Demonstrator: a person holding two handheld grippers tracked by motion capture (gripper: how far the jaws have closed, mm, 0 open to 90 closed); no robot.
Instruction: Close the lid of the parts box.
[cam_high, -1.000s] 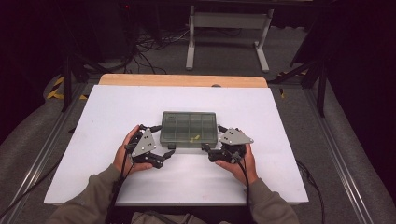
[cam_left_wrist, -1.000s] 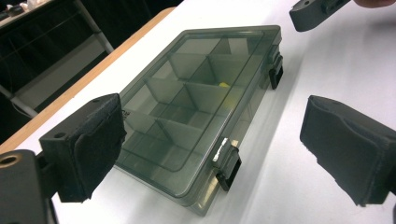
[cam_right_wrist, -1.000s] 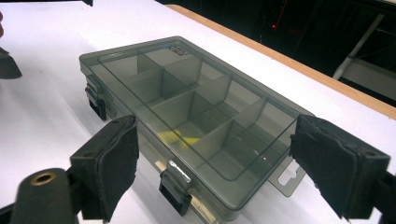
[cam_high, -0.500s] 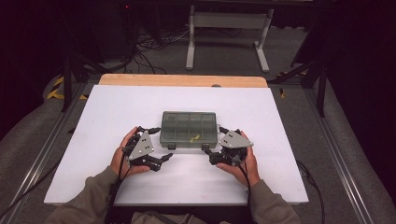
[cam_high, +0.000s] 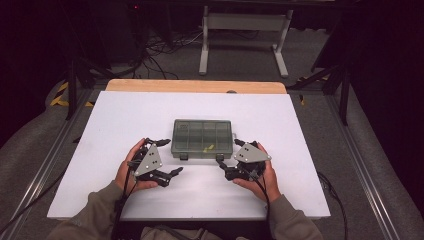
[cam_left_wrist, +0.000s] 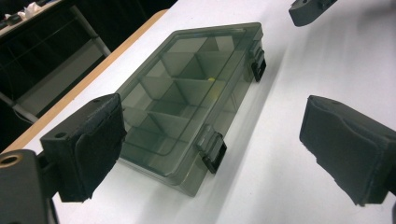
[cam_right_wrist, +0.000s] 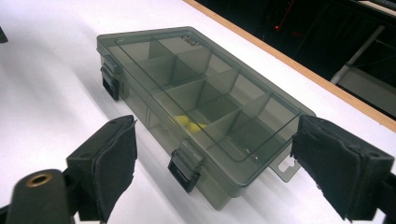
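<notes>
Black left gripper (cam_high: 167, 159) and right gripper (cam_high: 229, 159) sit near the table's (cam_high: 125, 110) six o'clock edge, both with fingers wide. Just past them, the closed grey box (cam_high: 202, 138) lies mid-table, something yellow (cam_right_wrist: 187, 122) inside.

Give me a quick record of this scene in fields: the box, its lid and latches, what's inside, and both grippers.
box: smoky clear compartment box on the white table
lid: down
latches: two black latches on the near side, both closed
contents: small yellow item in one compartment
left gripper: open, beside the box, not touching
right gripper: open, beside the box, not touching
</notes>
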